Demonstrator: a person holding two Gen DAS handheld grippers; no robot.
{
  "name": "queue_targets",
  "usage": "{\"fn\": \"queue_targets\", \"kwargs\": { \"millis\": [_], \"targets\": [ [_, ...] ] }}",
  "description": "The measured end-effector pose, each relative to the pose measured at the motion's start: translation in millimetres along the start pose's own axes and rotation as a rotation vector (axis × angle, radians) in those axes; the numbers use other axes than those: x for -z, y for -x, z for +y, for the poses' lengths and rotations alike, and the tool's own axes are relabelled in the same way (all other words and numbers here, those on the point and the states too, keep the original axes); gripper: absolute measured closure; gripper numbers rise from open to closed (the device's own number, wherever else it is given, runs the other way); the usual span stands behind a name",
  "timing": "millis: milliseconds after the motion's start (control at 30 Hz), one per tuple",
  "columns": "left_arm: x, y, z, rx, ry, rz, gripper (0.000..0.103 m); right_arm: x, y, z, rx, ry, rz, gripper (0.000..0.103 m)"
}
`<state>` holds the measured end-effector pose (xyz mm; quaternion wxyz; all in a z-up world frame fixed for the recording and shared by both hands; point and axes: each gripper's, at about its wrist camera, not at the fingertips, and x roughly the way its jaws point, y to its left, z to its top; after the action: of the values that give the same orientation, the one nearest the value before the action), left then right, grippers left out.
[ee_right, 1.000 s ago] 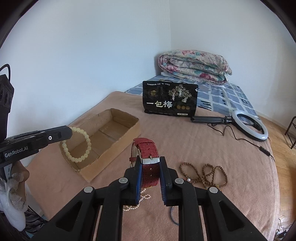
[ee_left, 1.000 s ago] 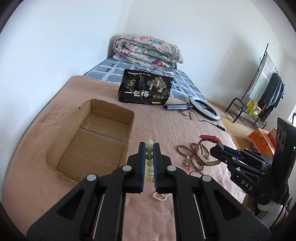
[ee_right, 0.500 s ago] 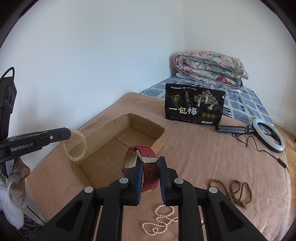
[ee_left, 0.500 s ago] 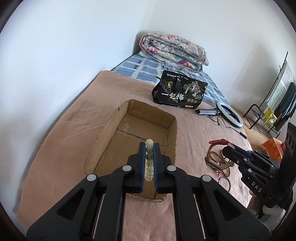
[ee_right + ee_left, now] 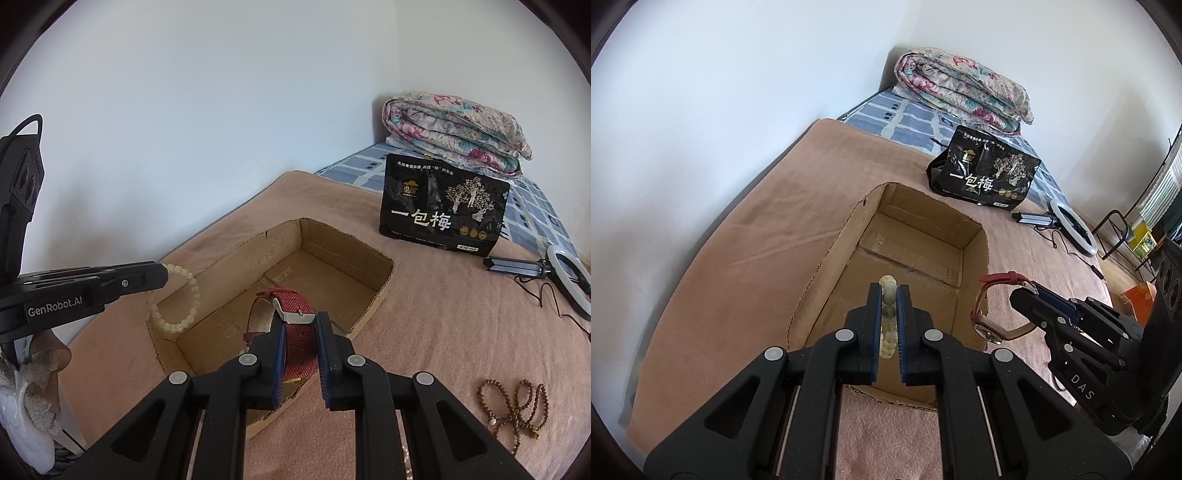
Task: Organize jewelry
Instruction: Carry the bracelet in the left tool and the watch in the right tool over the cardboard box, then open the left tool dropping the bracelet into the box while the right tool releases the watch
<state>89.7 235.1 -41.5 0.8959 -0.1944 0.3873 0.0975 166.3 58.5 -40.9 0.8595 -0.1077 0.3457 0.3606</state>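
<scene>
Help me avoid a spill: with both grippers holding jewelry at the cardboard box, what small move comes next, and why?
Probably open the left gripper: its pale bead bracelet hangs over the cardboard box, while the red-strap watch in the right gripper sits nearer the rim.

Red woven-strap watch; pale cream beaded bracelet; plain brown cardboard box; pink-floral folded quilt; blue-checked sheet.

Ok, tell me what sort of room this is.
Most likely a bedroom. The cardboard box sits on a bed with a tan blanket, a folded floral quilt lies at its far end, and a clothes rack stands by the wall.
</scene>
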Motion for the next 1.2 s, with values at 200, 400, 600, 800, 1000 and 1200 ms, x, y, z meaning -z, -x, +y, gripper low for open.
{"fn": "queue_targets", "kwargs": {
  "millis": [200, 400, 600, 800, 1000, 1200],
  "targets": [
    [5.0, -10.0, 8.5, -0.019, 0.010, 0.033, 0.098, -1.7, -14.2, 2.1, -0.001, 0.005, 0.011, 0.089],
    [6.6, -13.0, 5.0, -0.028, -0.004, 0.039, 0.098, -0.5, -22.0, 1.6, -0.006, -0.003, 0.023, 0.089],
    [7.1, -16.1, 4.4, -0.047, -0.014, 0.038, 0.098, 0.7, -26.5, 1.6, -0.013, -0.002, 0.037, 0.082],
    [5.5, -10.9, 0.9, -0.078, -0.040, -0.003, 0.062, 0.8, -19.6, -1.2, 0.024, -0.009, 0.021, 0.040],
    [1.8, -4.8, 1.3, -0.086, -0.036, -0.031, 0.062, 0.3, -5.5, -4.4, 0.043, -0.018, -0.008, 0.029],
    [3.3, -2.4, -4.7, -0.075, -0.040, -0.034, 0.062, 6.2, 6.2, -8.1, 0.068, 0.002, -0.005, 0.027]
  ]
}}
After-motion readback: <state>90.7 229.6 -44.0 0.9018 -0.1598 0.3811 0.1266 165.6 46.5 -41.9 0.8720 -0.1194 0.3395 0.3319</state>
